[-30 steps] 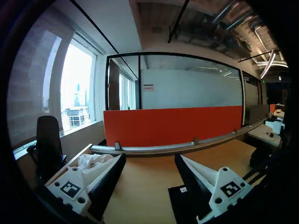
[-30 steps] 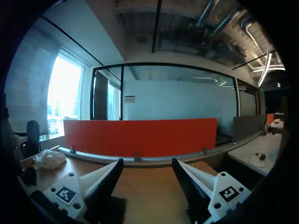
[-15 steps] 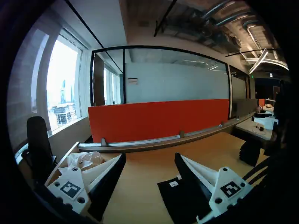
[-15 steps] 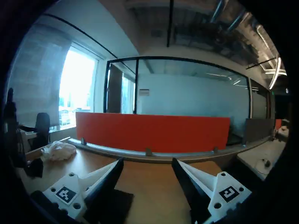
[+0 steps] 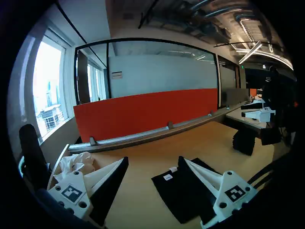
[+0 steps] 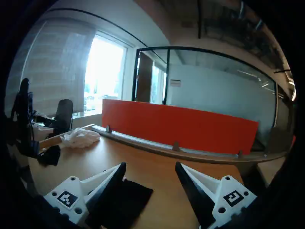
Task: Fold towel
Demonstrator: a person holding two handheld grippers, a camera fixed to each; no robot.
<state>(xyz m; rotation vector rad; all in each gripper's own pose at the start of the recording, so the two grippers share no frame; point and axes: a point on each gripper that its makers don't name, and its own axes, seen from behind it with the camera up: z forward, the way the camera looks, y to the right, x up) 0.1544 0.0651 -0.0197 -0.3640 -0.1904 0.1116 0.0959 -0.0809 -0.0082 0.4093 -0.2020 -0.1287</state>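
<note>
**Left gripper view**
- Left tongs (image 5: 152,159): fingers apart, nothing between them, held over the bench (image 5: 139,183).
- Towel (image 5: 169,189): black, lying flat on the bench, near and just right of centre. Part of it is hidden behind the right finger. A white tag (image 5: 167,177) sits at its far edge.
- White bundle (image 5: 76,163): crumpled, at the far left of the bench, well apart from the towel.
- Dark stack (image 5: 244,140): far right on the bench; what it is made of cannot be told.
- Orange divider (image 5: 145,110): runs along the far edge.
- Chair (image 5: 32,152): off the left end.

**Right gripper view**
- Right tongs (image 6: 150,164): fingers apart, empty, above the bench (image 6: 160,171).
- Towel (image 6: 133,194): near, left of centre, one corner pointing right, the rest behind the left finger.
- White bundle (image 6: 80,137): far left.
- Dark rag (image 6: 49,155): nearer than the bundle.
- Orange divider (image 6: 179,128): on the far side.

**Step in hand (judgement)**
- This looks like the approach, with neither pair touching the cloth yet.
- Bring each pair down to one corner of the same edge and pinch a single layer.
- Lift both corners evenly and carry them across to the opposite edge with the cloth taut.
- Cloth lying flat is likely to slip the pinch, so come in low and angled.
</note>
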